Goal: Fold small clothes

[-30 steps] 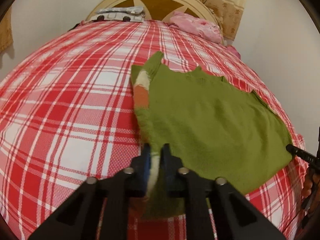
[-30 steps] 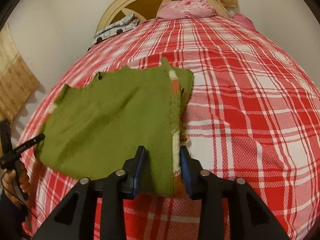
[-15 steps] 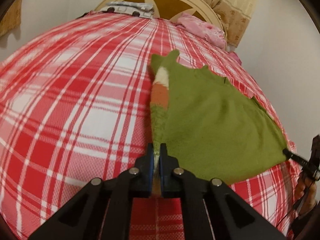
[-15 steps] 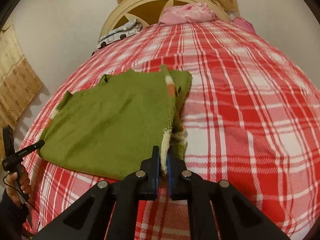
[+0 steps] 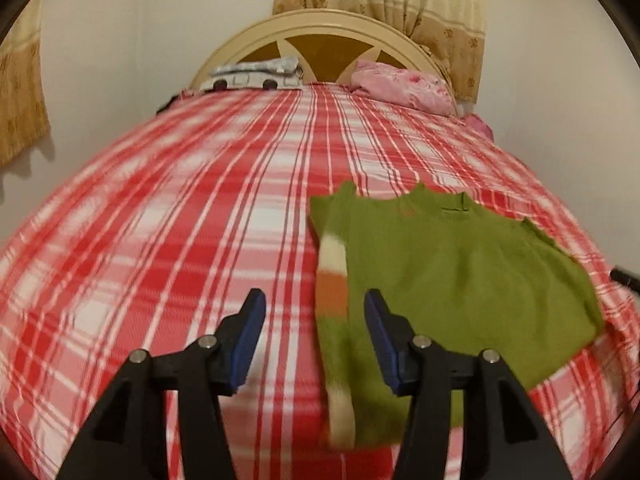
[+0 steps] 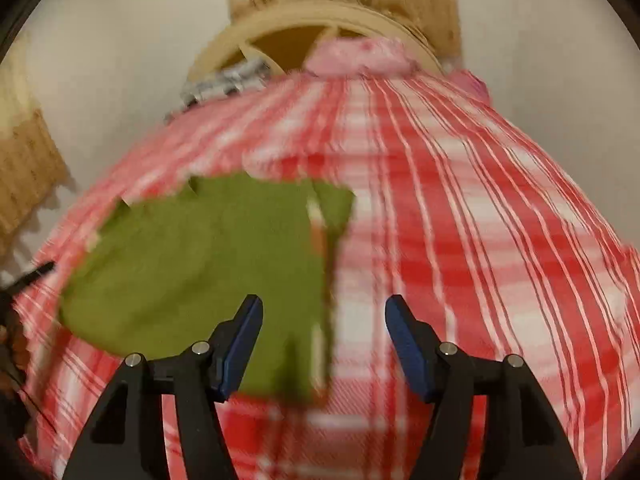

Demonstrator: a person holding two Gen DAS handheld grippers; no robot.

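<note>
My left hand-held gripper [image 5: 314,344]: released — green sweater [image 5: 460,280] folded edge between fingers.
My right hand-held gripper [image 6: 324,346]: released — sweater ahead-left.

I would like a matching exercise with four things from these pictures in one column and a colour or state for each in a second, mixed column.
Things:
1. sweater
2. bedsheet
3. pillow
4. left gripper

Descriptions:
A. pink, by the headboard
B. open, holding nothing
C. green, lying flat
D. red and white plaid

Pairs: 1-C, 2-D, 3-A, 4-B
</note>
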